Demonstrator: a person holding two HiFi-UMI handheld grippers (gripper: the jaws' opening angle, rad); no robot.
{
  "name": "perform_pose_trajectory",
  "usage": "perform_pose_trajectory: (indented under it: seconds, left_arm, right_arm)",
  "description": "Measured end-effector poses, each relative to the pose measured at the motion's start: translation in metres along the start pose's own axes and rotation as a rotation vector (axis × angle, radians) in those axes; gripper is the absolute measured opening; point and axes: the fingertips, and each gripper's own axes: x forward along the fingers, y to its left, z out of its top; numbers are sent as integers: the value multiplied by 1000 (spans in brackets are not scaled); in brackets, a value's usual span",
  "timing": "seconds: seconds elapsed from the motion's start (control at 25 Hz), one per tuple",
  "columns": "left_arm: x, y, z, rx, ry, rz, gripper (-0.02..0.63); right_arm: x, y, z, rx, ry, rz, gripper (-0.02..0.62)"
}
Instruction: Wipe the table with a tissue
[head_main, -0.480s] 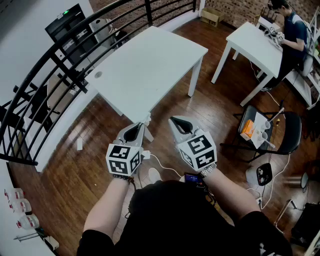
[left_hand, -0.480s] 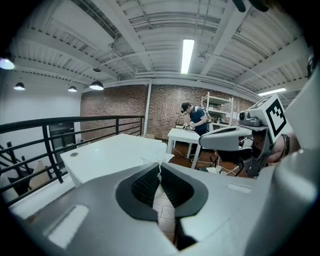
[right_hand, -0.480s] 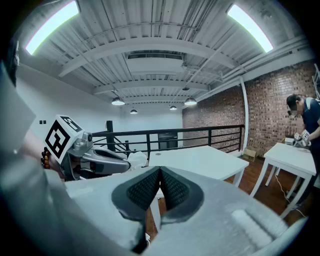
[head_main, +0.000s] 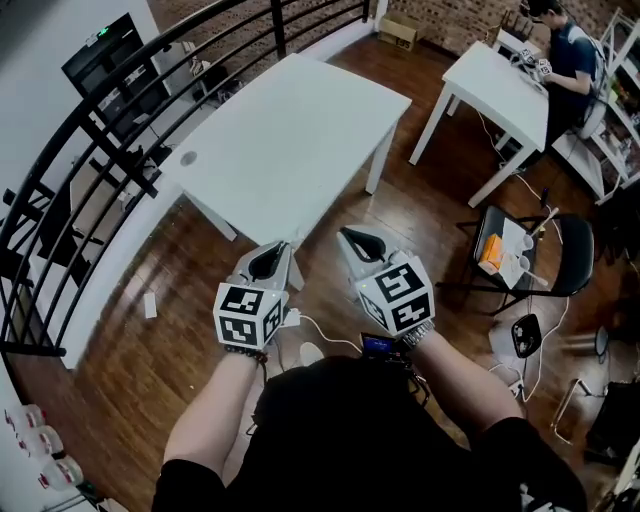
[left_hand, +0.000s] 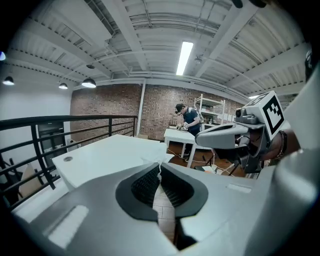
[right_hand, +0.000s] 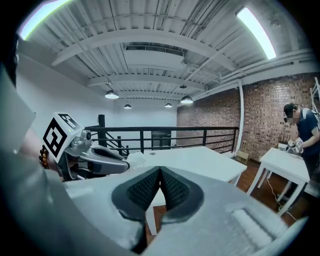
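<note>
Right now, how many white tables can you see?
2. The near table stands straight ahead beside the railing; the far table is at upper right, where a person works. Others may be hidden.

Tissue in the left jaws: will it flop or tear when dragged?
Probably floppy: the tissue shows as a crumpled wad at the left gripper's tip. Likely very light; only a wisp pokes past the shut jaws. It may tear if dragged hard on the table.

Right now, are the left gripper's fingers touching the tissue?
Touching. In the left gripper view, the left gripper has its fingers shut on the tissue.
</note>
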Motion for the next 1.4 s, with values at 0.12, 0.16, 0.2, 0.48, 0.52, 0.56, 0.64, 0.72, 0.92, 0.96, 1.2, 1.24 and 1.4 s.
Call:
perform_pose_trajectory:
  seconds: [0.12,0.16,0.2,0.48,0.52,0.56,0.64,0.72,0.92,0.96,1.2,1.24,1.4]
  left_arm:
    - [-1,12,0,-2,-5,-13,20]
    - [-1,15,0,-3,-7,-15,20]
    - [0,19,-1,-5,-8,-16,20]
    - [4,36,-11,-8,-1,-17,20]
    - [6,38,-11,-8,1,-17,20]
    - [9,40,-12,-7,3,-16,20]
    - [15,44,-12,-8,8,-14,20]
    - [22,48,-11,-8,14,-14,20]
    - [45,49,-14,-1,43,-25,20]
    - [52,50,-15,0,50,-24,20]
    - [91,55,-22,-7,106,-19,20]
    - [98,57,-24,-10,117,-17,20]
    - [122,63,-28,-29,153,-6,20]
  right_arm:
    - [10,4,5,-17,8,-14,-9]
    - [13,4,5,-21,9,-18,-9]
    - [16,3,5,-22,12,-23,-9]
    - [35,1,-4,-18,33,-31,-9]
    - [37,0,-6,-18,35,-30,-9]
    - [40,-1,-7,-18,38,-29,-9]
    - [45,-4,-9,-18,43,-27,-9]
    - [51,-8,-9,-14,47,-26,-9]
    - [61,-26,-12,-2,47,-29,-9]
    - [63,-30,-14,0,47,-27,-9]
    - [82,-60,-24,24,64,-9,-9]
    - [87,-65,-26,29,68,-4,-9]
    - [102,-83,-34,46,92,20,-9]
